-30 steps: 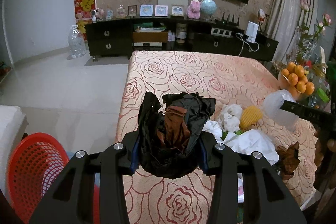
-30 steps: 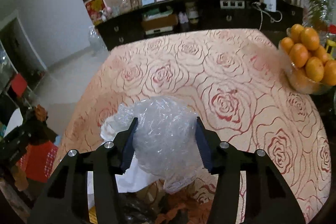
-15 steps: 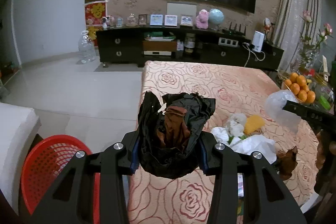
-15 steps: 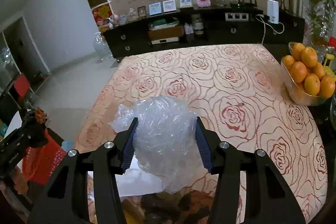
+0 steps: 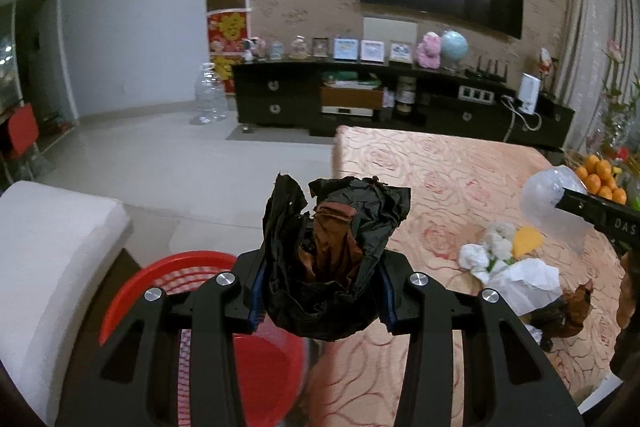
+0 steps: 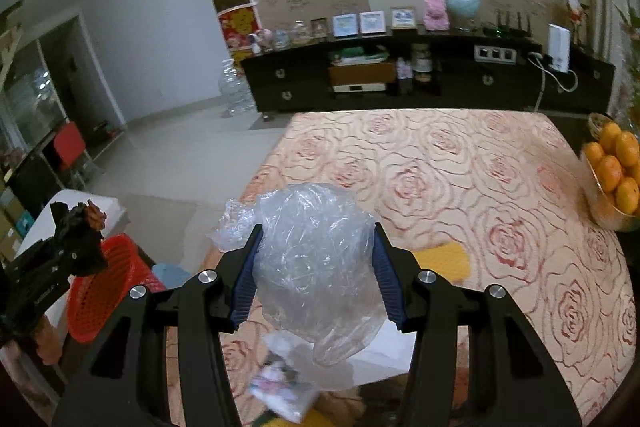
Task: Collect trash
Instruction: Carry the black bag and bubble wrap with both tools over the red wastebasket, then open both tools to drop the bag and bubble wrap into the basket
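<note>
Both jaws are clenched: left gripper [image 5: 320, 293] on a crumpled black bag [image 5: 334, 259] above the red basket [image 5: 256, 359] off the table's [image 6: 460, 179] left edge, right gripper [image 6: 316, 279] on a clear plastic bag [image 6: 316, 267] over the table. Light plastic might slip and, seemingly, miss the basket.

Both views now sit higher and further back from the table [image 5: 460, 163], with more floor visible beside it. In the left wrist view the left gripper [image 5: 320, 291] with its black bag wad [image 5: 332, 259] now hangs by the table's edge, and the red basket [image 5: 168, 275] shows much more fully beneath it. In the right wrist view the red basket [image 6: 108, 279] appears larger beside the table.
</note>
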`<state>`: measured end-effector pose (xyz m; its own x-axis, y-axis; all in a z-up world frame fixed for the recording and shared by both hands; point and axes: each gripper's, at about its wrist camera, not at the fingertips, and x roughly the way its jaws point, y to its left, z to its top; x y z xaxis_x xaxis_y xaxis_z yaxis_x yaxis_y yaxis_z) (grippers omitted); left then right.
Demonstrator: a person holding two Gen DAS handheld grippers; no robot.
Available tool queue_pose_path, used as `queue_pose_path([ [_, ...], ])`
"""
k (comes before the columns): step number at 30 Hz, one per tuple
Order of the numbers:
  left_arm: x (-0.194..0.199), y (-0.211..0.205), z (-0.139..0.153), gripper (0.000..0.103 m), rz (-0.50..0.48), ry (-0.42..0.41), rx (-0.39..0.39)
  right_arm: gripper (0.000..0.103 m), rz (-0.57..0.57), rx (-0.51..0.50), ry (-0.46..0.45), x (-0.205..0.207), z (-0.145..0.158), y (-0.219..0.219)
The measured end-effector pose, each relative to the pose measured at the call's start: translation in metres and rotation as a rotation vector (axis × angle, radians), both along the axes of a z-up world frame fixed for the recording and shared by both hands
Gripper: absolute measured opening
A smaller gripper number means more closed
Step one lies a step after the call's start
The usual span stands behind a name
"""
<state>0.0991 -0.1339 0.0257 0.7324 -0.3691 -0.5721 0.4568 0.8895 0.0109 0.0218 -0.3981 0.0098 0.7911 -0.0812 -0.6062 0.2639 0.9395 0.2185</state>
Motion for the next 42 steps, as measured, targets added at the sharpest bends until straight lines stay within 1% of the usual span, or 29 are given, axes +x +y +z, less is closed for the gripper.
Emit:
queue_pose_path([
  [4,0.002,0.031,0.008,0.04,0.057,-0.007,0.006,0.05,0.048,-0.023,-0.007,0.006,0.005,0.024],
  [6,0.002,0.049,0.009,0.04,0.091,0.006,0.009,0.05,0.07,-0.036,-0.008,0.009,0.007,0.036],
  [10,0.002,0.082,0.003,0.04,0.165,0.022,0.035,0.05,0.135,-0.065,-0.005,0.017,0.009,0.068],
  [15,0.012,0.111,-0.005,0.04,0.225,0.059,0.01,0.05,0.237,-0.081,0.001,0.033,0.012,0.112],
  [18,0.02,0.119,-0.013,0.04,0.24,0.092,0.008,0.05,0.313,-0.09,0.002,0.048,0.013,0.142],
  [22,0.027,0.121,-0.025,0.04,0.237,0.15,0.002,0.05,0.4,-0.055,0.02,0.072,0.007,0.17],
  [29,0.03,0.116,-0.041,0.04,0.223,0.175,0.06,0.051,0.479,-0.019,0.068,0.097,-0.013,0.206],
  [33,0.033,0.122,-0.05,0.043,0.227,0.196,0.081,0.051,0.515,-0.005,0.082,0.107,-0.018,0.224],
  [36,0.036,0.127,-0.056,0.045,0.233,0.214,0.092,0.051,0.537,0.005,0.1,0.114,-0.026,0.235],
  [38,0.037,0.131,-0.059,0.05,0.235,0.222,0.095,0.053,0.546,0.008,0.111,0.118,-0.029,0.241],
  [39,0.038,0.134,-0.06,0.052,0.236,0.228,0.094,0.057,0.548,0.011,0.114,0.118,-0.031,0.242],
  [40,0.039,0.136,-0.061,0.055,0.239,0.234,0.09,0.06,0.547,0.018,0.117,0.119,-0.032,0.243],
  [42,0.039,0.141,-0.06,0.061,0.243,0.238,0.079,0.064,0.544,0.033,0.117,0.12,-0.033,0.243],
])
